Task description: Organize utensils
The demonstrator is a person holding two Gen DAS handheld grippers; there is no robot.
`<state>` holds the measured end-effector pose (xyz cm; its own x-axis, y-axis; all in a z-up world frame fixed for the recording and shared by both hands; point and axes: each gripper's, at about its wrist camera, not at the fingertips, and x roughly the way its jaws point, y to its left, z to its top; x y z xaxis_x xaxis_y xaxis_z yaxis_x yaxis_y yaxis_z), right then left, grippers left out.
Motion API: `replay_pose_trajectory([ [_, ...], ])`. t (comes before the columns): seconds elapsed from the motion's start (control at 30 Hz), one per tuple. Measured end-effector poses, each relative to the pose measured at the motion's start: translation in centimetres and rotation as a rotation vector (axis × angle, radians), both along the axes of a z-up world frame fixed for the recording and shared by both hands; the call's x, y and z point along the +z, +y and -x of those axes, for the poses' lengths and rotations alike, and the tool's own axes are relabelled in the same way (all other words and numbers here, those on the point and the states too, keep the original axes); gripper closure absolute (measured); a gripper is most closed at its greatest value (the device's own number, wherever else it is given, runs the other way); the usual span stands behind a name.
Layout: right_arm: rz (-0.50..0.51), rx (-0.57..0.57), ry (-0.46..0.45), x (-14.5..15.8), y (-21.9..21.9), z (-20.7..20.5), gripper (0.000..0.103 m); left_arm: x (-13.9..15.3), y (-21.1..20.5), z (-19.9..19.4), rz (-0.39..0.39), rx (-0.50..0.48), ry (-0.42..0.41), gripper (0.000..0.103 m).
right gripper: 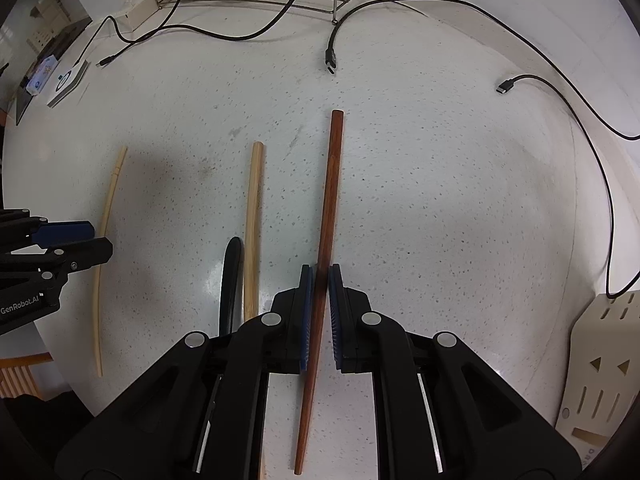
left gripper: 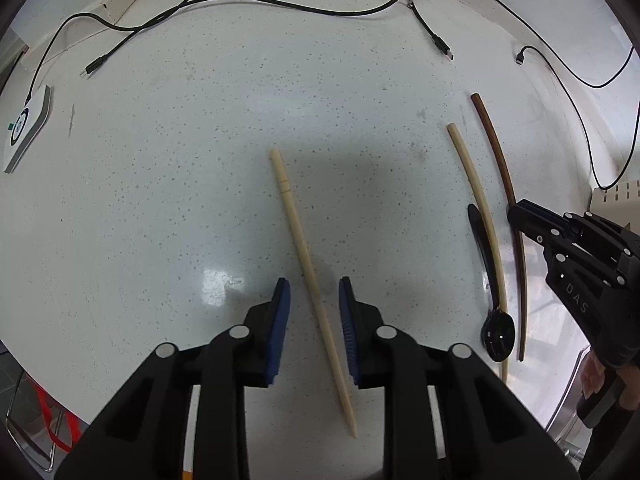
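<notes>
I had the right gripper (right gripper: 319,280) nearly closed around the brown chopstick (right gripper: 330,200), pads just beside it, though I couldn't tell if they touched; its long axis ran straight ahead between them. Left of that chopstick lay a black spoon (right gripper: 231,280), a thicker pale chopstick (right gripper: 253,216), then the thin pale chopstick (left gripper: 304,264) between my left gripper's (left gripper: 315,300) parted fingers.

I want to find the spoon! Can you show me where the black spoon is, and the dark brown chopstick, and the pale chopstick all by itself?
black spoon (left gripper: 498,338): left wrist view, on its bowl.
dark brown chopstick (right gripper: 331,184): right wrist view, on the shaft ahead of the fingers.
pale chopstick (left gripper: 298,236): left wrist view, mid-shaft.
</notes>
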<state>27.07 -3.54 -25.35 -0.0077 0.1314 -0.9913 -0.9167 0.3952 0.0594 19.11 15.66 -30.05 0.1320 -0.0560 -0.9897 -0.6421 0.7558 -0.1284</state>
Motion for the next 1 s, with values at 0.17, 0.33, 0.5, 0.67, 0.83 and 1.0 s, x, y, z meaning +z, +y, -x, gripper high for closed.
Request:
replay_pose_trajectory([
  [0.17,-0.001,0.000,0.000,0.0,-0.1,-0.1,0.095,-0.6,0.2,0.1,-0.005,-0.067,0.008,0.097],
  [0.33,-0.002,0.000,0.002,0.0,0.0,-0.1,0.095,-1.3,0.2,-0.6,-0.021,-0.163,0.039,0.097],
  [0.5,-0.010,-0.006,0.006,0.0,-0.2,-0.1,0.095,-1.9,0.1,-1.1,-0.015,-0.233,0.065,0.097],
  [0.67,-0.012,-0.012,0.012,0.0,-0.5,-0.2,0.095,-2.2,-0.2,-1.0,0.007,-0.297,0.081,0.099],
  [0.83,-0.011,-0.010,0.007,0.0,-0.6,-0.2,0.095,-1.2,0.3,-0.6,0.011,-0.283,0.082,0.099],
  [1.0,-0.015,-0.025,0.015,-0.1,-0.9,-0.3,0.097,-1.0,0.2,-0.2,0.008,-0.249,0.089,0.099],
])
